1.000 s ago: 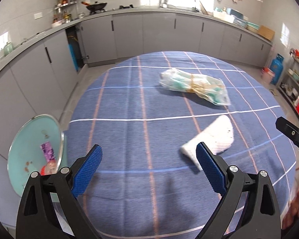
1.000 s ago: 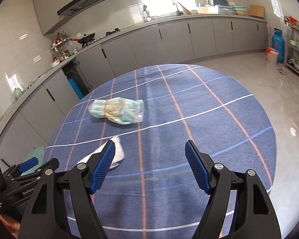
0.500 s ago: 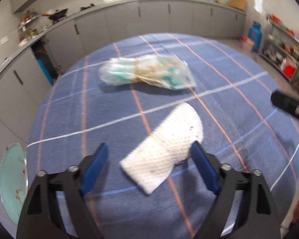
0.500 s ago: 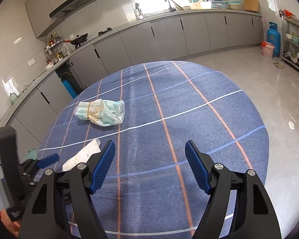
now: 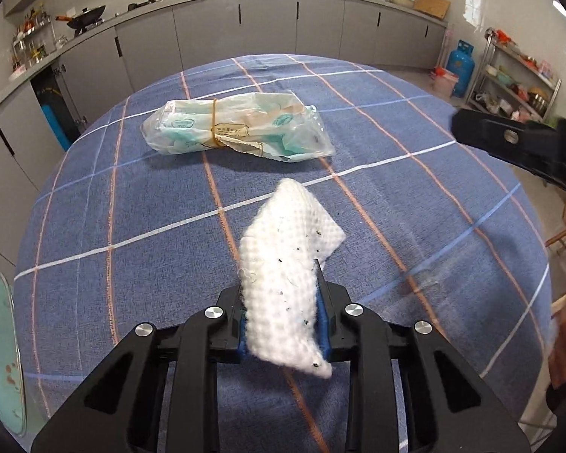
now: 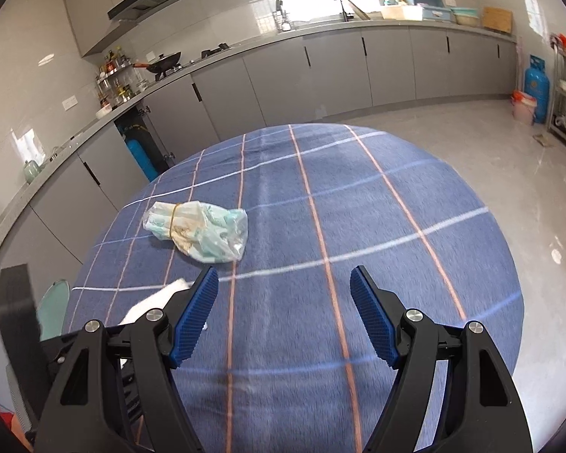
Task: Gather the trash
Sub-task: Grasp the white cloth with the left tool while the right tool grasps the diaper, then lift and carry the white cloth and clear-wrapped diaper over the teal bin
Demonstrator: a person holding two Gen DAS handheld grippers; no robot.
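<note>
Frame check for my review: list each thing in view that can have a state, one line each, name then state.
left gripper: shut on the white paper towel, its jaws having just been closing.
white paper towel: crumpled, speckled with dark bits, pinched at its near end.
right gripper: open, nothing between its jaws.
plastic bag: bundled with a rubber band, lying loose on the tablecloth.
green bin: open, beside the table.

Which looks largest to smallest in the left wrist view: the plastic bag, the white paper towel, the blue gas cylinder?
1. Plastic bag
2. White paper towel, nearly as big, but it sits close to the camera, so this order is unsure
3. Blue gas cylinder, far away and tiny here
</note>
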